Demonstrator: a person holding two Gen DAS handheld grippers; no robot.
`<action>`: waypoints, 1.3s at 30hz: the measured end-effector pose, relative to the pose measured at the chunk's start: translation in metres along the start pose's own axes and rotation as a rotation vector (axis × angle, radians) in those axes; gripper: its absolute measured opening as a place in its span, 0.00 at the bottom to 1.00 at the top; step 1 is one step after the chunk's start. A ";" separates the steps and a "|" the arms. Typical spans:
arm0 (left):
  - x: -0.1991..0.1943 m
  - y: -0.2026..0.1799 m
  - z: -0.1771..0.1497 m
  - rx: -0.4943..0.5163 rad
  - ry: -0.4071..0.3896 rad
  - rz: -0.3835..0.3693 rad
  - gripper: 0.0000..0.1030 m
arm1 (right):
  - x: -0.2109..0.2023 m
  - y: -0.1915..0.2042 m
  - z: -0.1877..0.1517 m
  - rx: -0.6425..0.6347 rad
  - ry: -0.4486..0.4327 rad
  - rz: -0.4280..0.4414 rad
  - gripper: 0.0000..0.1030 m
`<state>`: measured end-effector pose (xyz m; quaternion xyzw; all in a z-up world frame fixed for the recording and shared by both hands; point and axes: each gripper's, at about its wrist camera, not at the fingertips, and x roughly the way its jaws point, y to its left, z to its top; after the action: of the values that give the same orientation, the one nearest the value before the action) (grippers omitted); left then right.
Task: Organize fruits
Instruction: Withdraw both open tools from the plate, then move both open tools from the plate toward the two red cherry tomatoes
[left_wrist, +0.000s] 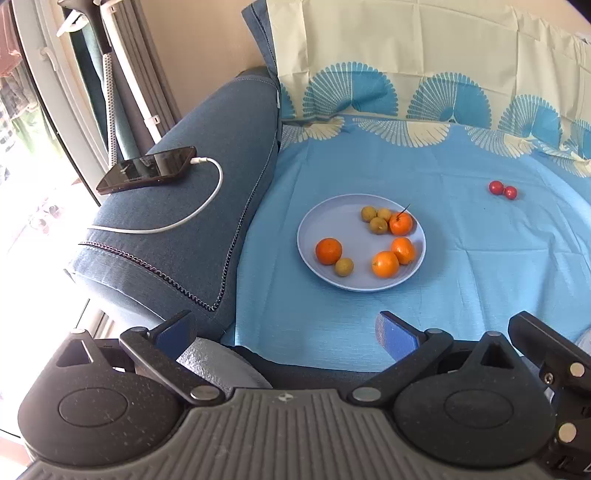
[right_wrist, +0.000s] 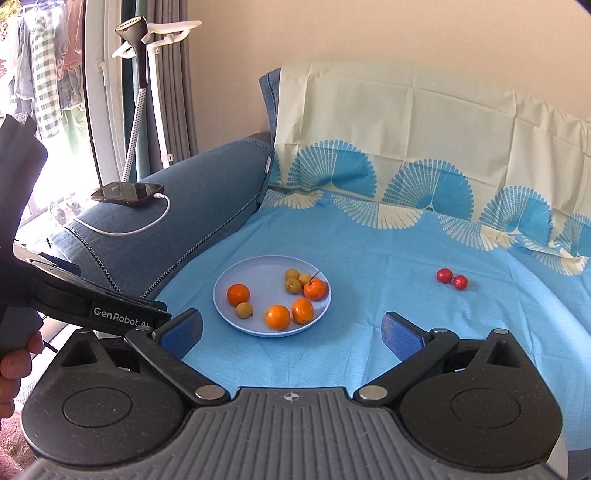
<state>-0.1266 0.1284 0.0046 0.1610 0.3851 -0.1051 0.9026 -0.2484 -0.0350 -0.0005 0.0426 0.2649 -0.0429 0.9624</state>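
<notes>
Right wrist view shows we hold both the right hand-held gripper (right_wrist: 291, 330) and the left hand-held gripper (left_wrist: 284, 332) wide and empty, so next we should fetch the two red fruits (right_wrist: 452, 278) for the plate (right_wrist: 258, 325).

a pale blue plate (right_wrist: 225, 291) on the blue cloth holds four oranges (right_wrist: 238, 294) and four small yellowish fruits, perhaps longans (right_wrist: 244, 309); two red fruits (right_wrist: 444, 274) lie touching, well apart to its right.

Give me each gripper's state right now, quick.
Left gripper: open, nothing between its blue-padded fingers.
Right gripper: open wide, holding nothing.
</notes>
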 end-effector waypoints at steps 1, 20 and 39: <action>-0.001 0.001 0.000 -0.003 -0.003 0.000 1.00 | -0.002 0.001 0.000 -0.001 -0.005 -0.002 0.99; -0.007 0.004 -0.001 -0.002 -0.010 -0.012 1.00 | -0.010 0.006 0.000 -0.006 -0.030 -0.012 0.99; 0.011 -0.007 0.003 0.034 0.032 0.005 1.00 | 0.007 -0.004 -0.002 0.031 0.010 -0.003 0.99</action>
<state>-0.1193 0.1196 -0.0027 0.1791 0.3972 -0.1071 0.8937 -0.2436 -0.0392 -0.0061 0.0571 0.2690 -0.0481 0.9602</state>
